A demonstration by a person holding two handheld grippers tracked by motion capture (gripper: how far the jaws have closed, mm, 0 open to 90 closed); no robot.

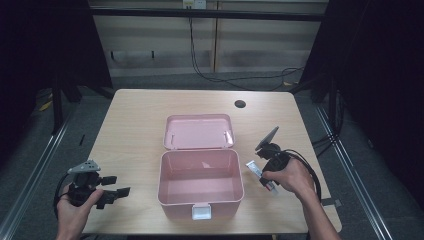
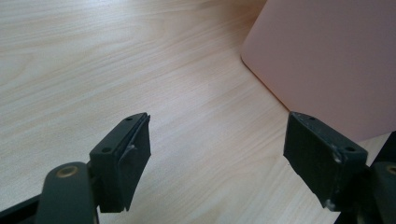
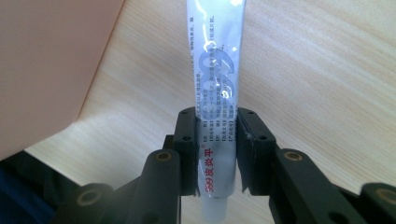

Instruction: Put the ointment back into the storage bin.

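**Tube gripped beside the open pink box**

The white ointment tube [image 3: 215, 93] sits just at 3 o'clock of the pink box [image 1: 200, 200], pinched in the right gripper [image 3: 215, 151]. The left gripper [image 2: 217, 154], jaws spread wide and empty, hovers at 9 o'clock over the wooden table [image 1: 135, 115].

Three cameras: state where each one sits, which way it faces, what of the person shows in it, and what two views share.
High view: fixed above the person's side, looking forward and down on the wooden table; both forearms enter from the bottom.
Left gripper view: rides the left gripper, looking along its spread jaws at bare tabletop.
Right gripper view: rides the right gripper, looking along jaws clamped on a white ointment tube.
Shared: both gripper views catch a wall of the open pink storage box.
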